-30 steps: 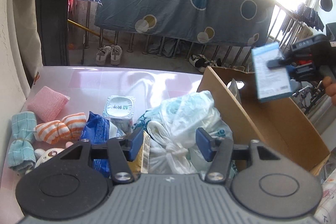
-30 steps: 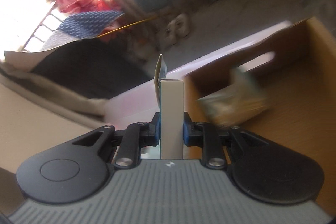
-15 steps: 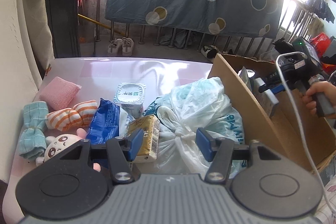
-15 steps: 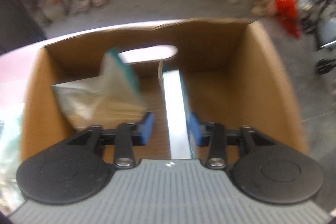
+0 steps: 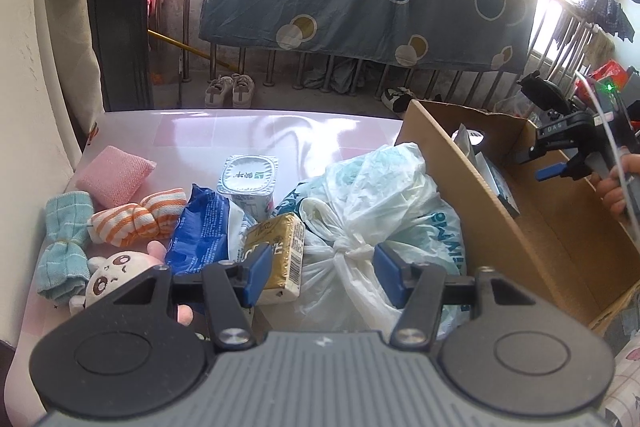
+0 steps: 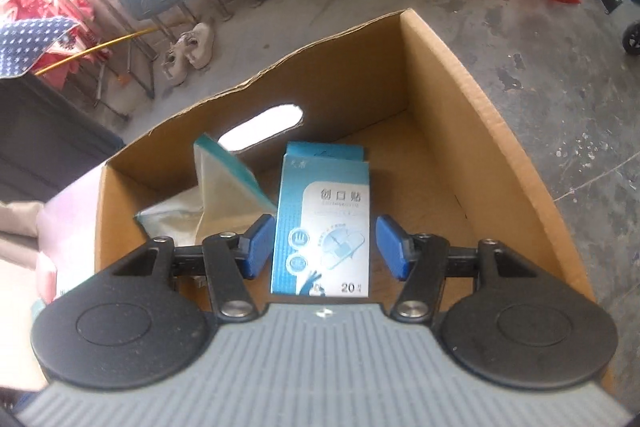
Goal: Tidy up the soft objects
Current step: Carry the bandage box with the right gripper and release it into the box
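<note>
Right gripper (image 6: 325, 246): jaws had just been opening, pads clear of the plaster box (image 6: 322, 223) lying in the cardboard box (image 6: 472, 131).
Left gripper (image 5: 318, 273): stood half-wide, empty, above the knotted plastic bag (image 5: 376, 211).
Handling: the bag looked light, limp, slippery; best taken at the knot.
Hidden: bag contents unseen; plush toy (image 5: 116, 273) partly covered.

My left claw (image 5: 318, 273) tips down with its blue pads wide apart and nothing squeezed, while my right claw (image 6: 325, 251) points steeply down, its jaws having just been opening, pads off both sides now.
</note>
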`<state>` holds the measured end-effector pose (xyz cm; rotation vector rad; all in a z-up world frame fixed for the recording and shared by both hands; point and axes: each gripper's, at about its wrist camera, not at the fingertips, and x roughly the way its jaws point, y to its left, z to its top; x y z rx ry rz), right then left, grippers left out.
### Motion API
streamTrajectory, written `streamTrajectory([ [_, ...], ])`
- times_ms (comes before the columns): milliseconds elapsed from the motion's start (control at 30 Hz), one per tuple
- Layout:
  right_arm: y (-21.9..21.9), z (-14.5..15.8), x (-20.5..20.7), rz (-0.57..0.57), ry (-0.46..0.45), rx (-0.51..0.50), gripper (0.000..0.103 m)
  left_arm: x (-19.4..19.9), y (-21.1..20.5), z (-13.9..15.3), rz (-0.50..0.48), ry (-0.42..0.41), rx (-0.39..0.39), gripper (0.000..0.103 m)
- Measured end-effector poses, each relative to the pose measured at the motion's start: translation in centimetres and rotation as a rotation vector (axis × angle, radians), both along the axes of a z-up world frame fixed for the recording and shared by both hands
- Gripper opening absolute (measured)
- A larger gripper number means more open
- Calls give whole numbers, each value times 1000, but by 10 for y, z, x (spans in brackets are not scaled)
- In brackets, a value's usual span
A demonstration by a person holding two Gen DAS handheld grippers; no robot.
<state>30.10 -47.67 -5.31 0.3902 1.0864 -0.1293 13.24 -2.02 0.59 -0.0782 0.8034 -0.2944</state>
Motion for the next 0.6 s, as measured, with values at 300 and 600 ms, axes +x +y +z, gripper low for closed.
streamTrajectory([
  [300,45,-45,0,138,156,-202,55,-6,8,-1,16,3,-3,58],
  [600,52,-27,-14,145,99,-241,55,-18,30,-1,69,-6,8,58],
])
